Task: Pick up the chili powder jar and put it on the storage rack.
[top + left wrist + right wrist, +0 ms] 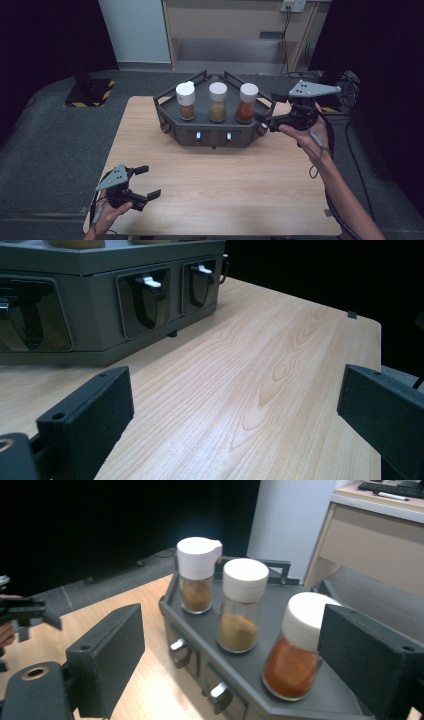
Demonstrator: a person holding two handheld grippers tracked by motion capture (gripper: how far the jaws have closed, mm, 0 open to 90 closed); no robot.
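A grey rack [210, 136] stands at the far middle of the wooden table [225, 185]. It holds three white-capped spice jars: brown [186, 101], tan [218, 102] and orange-red [246, 103]. My right gripper [267, 111] hovers at the rack's right end, open, pointing at the jars with nothing between its jaws. In the right gripper view [240, 665] the orange-red jar [297, 647] is nearest, then the tan jar [242, 605] and the brown jar [198, 575]. My left gripper [151, 181] rests open near the table's front left corner, empty [235, 410].
The rack's front wall [95, 310] carries small switches with white tips [150, 281]. A black stand with a striped base [90, 92] is on the floor at the far left. A wooden desk [225, 25] is behind the table. The table's right edge [372, 325] is near.
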